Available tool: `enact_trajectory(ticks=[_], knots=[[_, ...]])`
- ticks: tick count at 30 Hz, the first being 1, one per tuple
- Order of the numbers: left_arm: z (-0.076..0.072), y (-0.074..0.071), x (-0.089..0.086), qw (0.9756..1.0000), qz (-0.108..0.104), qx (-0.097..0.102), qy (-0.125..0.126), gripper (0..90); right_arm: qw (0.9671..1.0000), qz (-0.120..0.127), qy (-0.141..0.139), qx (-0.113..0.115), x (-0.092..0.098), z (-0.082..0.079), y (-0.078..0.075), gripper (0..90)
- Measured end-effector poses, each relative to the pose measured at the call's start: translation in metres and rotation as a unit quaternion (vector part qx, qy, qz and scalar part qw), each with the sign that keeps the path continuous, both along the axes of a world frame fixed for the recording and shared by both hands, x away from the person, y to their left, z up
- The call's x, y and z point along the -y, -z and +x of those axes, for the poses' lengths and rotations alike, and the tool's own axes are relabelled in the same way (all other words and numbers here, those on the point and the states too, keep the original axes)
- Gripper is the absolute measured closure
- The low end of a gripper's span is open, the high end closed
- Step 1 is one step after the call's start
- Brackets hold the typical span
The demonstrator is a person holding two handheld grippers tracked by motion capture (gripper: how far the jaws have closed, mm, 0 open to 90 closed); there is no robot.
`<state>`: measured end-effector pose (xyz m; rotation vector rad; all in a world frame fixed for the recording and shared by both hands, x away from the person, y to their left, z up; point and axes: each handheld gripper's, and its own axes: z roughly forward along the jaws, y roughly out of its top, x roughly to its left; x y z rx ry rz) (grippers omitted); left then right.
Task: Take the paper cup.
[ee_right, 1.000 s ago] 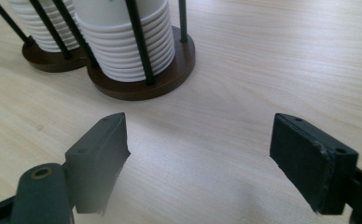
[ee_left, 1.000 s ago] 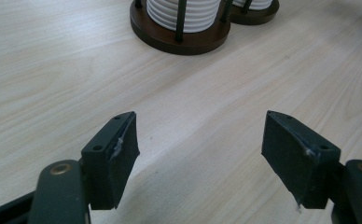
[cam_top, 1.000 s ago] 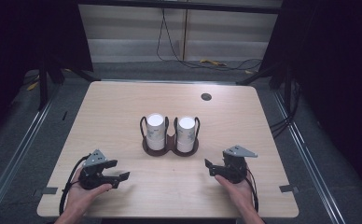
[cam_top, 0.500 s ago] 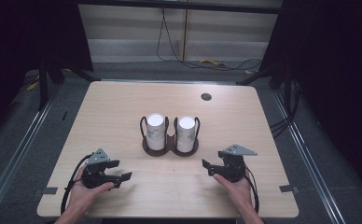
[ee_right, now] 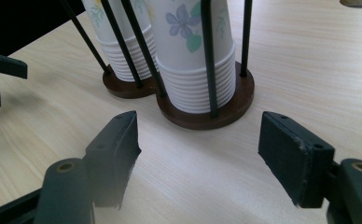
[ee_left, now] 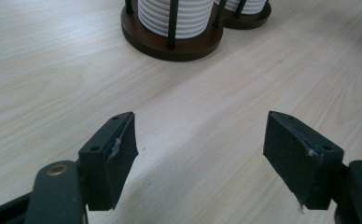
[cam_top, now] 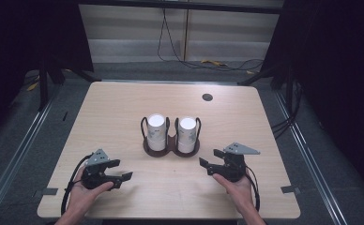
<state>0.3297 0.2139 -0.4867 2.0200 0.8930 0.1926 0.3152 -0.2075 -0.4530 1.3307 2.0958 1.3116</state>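
My right gripper has just narrowed its jaws since a second ago, yet they stand apart on nothing. My left gripper rests near-left, parted, empty. The cup holder sits mid-table, beyond both.

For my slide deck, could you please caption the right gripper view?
Open right gripper faces two stacks of floral paper cups in a dark wire holder on a wooden table.

Bare table all around, cup holder with two cup stacks mid-table as sole obstacle, its black rods fencing each stack, open approach from either side
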Motion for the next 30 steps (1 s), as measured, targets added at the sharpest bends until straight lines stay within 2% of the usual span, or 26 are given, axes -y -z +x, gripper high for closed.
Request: enact_trajectory(ticks=[3,6,13,15,18,21,26,30], knots=[[-0.001,-0.001,-0.001,1.0000,-0.005,-0.002,0.000,26.4,1.0000,-0.005,-0.008,0.003,0.000,0.000,-0.005,28.9],[-0.002,-0.003,-0.001,1.0000,-0.004,0.005,-0.003,26.8,0.9999,-0.006,-0.012,0.007,0.000,0.000,-0.012,29.0],[-0.002,-0.004,-0.001,1.0000,-0.003,0.005,-0.006,28.4,0.9986,-0.030,-0.042,0.011,-0.009,0.005,-0.025,29.0],[-0.002,-0.004,-0.002,1.0000,-0.006,0.005,-0.006,28.8,0.9982,-0.028,-0.050,0.017,-0.014,0.007,-0.027,29.0],[-0.003,-0.004,-0.002,0.9999,-0.006,0.007,-0.006,28.2,0.9979,-0.020,-0.060,0.013,-0.021,0.011,-0.027,29.0],[-0.002,-0.003,-0.002,1.0000,-0.003,-0.001,-0.003,24.1,0.9970,-0.018,-0.075,0.010,-0.029,0.013,-0.029,29.7],[-0.001,-0.002,-0.002,0.9999,-0.003,-0.010,0.003,24.1,0.9945,-0.008,-0.104,0.005,-0.036,0.015,-0.033,32.5],[-0.001,-0.002,-0.001,0.9999,-0.001,-0.010,0.005,24.0,0.9930,-0.018,-0.117,0.004,-0.042,0.020,-0.035,32.9]])
